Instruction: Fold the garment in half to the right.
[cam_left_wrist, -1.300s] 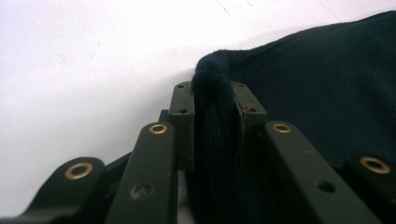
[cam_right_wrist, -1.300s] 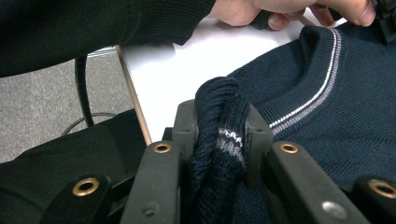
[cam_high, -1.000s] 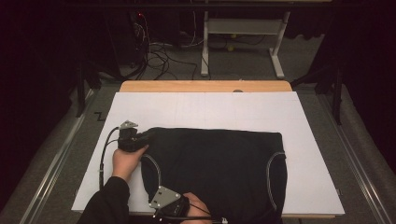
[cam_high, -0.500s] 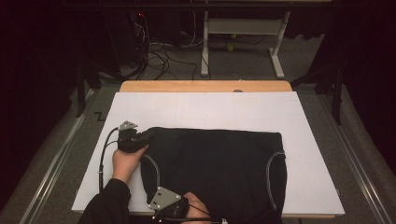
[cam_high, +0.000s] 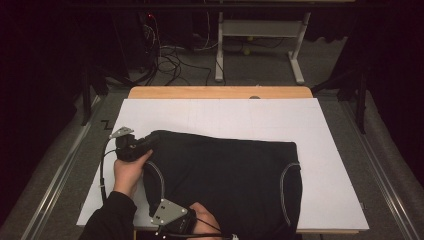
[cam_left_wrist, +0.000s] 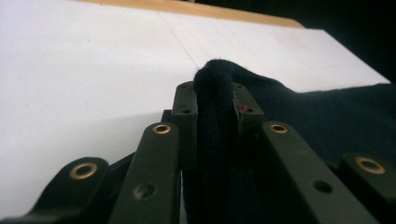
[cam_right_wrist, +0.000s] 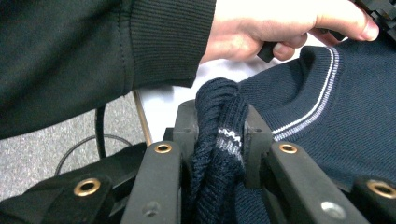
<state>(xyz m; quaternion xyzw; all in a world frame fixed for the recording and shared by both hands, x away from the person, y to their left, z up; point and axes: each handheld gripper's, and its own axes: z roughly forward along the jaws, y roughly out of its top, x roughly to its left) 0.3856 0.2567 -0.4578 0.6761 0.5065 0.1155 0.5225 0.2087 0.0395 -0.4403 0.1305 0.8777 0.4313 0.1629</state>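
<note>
A dark navy knitted garment (cam_high: 225, 175) with pale striped trim lies spread on the white table top (cam_high: 225, 115). My left gripper (cam_high: 145, 144) is at the garment's far left corner and is shut on a bunched fold of the knit (cam_left_wrist: 216, 100). The dark cloth (cam_left_wrist: 327, 112) trails off to the right. At the near left edge, my right gripper (cam_high: 162, 202) is shut on a gathered piece of the striped hem (cam_right_wrist: 222, 126). Beyond it lie the garment's trimmed opening (cam_right_wrist: 322, 102) and the person's left hand (cam_right_wrist: 261, 28).
A wooden strip (cam_high: 220, 92) runs along the table's far edge. Bare white surface lies beyond and to the right of the garment. Cables (cam_high: 170, 57) and a grey desk frame (cam_high: 260, 35) stand on the floor behind. Metal rails (cam_high: 55, 170) flank the table.
My left gripper has shifted a little left and upward, drawing the garment's far left corner with it. The right gripper has stayed in place.
</note>
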